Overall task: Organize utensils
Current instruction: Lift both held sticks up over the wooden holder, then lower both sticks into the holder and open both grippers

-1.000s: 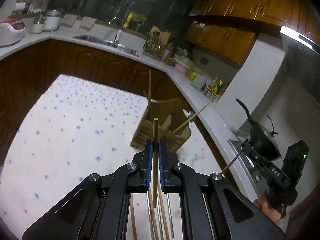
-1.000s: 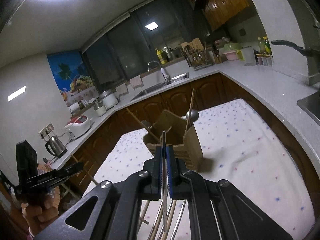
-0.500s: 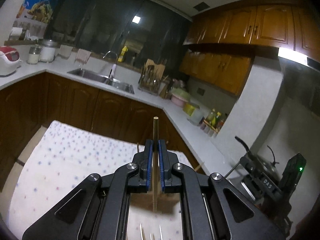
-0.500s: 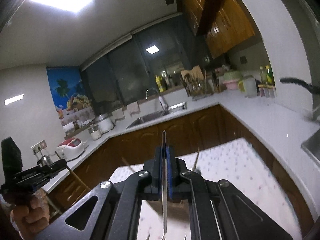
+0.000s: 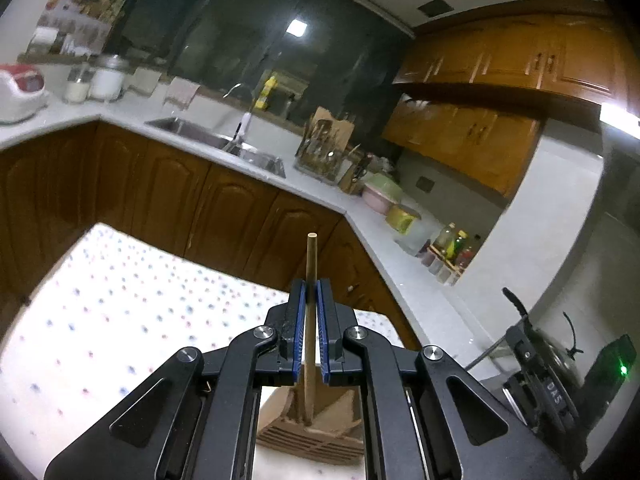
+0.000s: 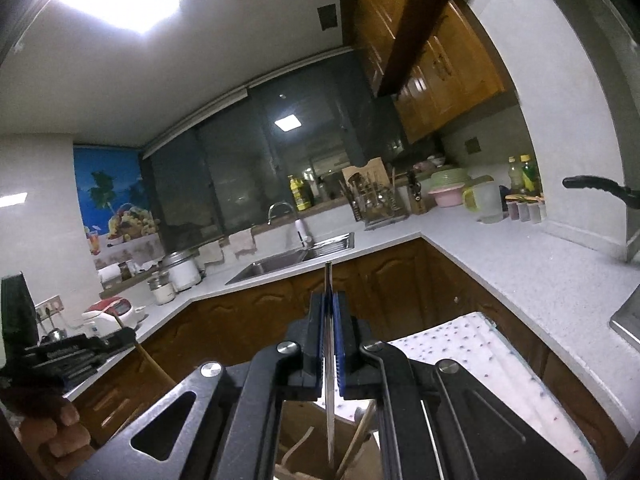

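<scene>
The left gripper (image 5: 311, 292) has its blue-padded fingers (image 5: 299, 332) drawn nearly together, pinching a wooden chopstick (image 5: 310, 300) upright between them. The stick's blunt top stands clear above the fingertips; its lower end reaches down into the wooden holder (image 5: 320, 428), which sits directly below the gripper on the dotted cloth (image 5: 120, 320).

The right gripper (image 6: 329, 304) is likewise closed to a narrow slit, its fingers (image 6: 339, 344) clamping a thin metal chopstick (image 6: 329, 360) held vertical. Its top pokes just above the fingertips, and its lower tip hangs over the holder (image 6: 304, 456), among the wooden sticks already standing there; whether it touches the holder cannot be told.

In the right view, the left gripper (image 6: 76, 354) appears left of the holder, gripped by a hand (image 6: 60, 436). Behind the holder runs the counter (image 6: 520, 256) with a sink (image 6: 296, 260).
</scene>
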Demonstrator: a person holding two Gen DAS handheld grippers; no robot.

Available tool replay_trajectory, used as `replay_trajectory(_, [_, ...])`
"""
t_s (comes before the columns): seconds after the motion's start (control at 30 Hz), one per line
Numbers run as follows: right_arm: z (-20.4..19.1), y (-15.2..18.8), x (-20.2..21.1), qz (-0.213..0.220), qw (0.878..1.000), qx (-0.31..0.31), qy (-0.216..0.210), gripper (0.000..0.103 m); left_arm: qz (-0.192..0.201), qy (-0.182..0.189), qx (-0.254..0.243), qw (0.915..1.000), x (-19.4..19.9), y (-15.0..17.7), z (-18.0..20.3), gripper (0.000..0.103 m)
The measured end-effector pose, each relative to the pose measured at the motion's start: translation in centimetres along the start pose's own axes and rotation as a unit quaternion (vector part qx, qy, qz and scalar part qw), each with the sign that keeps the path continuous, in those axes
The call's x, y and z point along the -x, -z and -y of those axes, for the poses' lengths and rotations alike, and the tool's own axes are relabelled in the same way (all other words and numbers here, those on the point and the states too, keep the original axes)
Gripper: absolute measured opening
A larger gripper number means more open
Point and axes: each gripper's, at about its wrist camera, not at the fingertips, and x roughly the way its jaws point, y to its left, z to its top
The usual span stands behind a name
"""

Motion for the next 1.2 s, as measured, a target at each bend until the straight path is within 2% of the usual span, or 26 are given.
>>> replay_trajectory(0.13, [0.4,2.1,-1.0,-0.005,1.0,0.0,0.008,0.004,-0.013,-0.003,0.002,0.9999,-1.7,2.0,-0.8,0.005])
replay_trajectory(0.27, [1.0,4.3,-1.2,0.0,1.0,-0.001,0.017,0.005,-0.043,0.006,0.005,0.9991,-3.2,3.9,-1.6,0.006])
replay_trajectory(0.47, [2.0,6.7,-2.6,-0.044,0.999,-0.014,0.021,0.005,-0.06,0.004,-0.031,0.9977,-4.1,5.0,-0.2,0.005])
replay_trajectory(0.83, [2.1,6.8,-2.7,-0.061,0.998,-0.018,0.018,0.005,-0.068,0.0,-0.039,0.9969,-4.1,4.9,0.0,0.006])
replay_trajectory(0.93, [2.3,6.6,-2.8,-0.065,0.997,-0.02,0.027,0.01,-0.08,0.001,-0.034,0.9962,-4.2,4.8,-0.3,0.012])
replay_trajectory(1.0, [2.5,6.5,-2.6,-0.067,0.997,-0.026,0.027,0.016,-0.08,-0.006,-0.034,0.9962,-3.9,4.8,-0.5,0.022])
replay_trajectory(1.03, [2.7,6.3,-2.4,-0.066,0.997,-0.033,0.025,0.025,-0.079,-0.007,-0.031,0.9964,-3.6,4.7,-0.7,0.026])
replay_trajectory(1.1, [3.1,6.0,-1.6,-0.06,0.997,-0.047,0.018,0.048,-0.073,-0.011,-0.023,0.997,-2.8,4.7,-1.0,0.044])
replay_trajectory(1.17, [3.3,5.6,-0.8,-0.052,0.997,-0.057,0.014,0.078,-0.067,-0.018,-0.019,0.9974,-1.9,4.9,-1.1,0.055])
replay_trajectory(1.2, [3.3,5.5,-0.6,-0.049,0.997,-0.059,0.013,0.082,-0.064,-0.021,-0.017,0.9976,-1.3,5.0,-1.3,0.061])
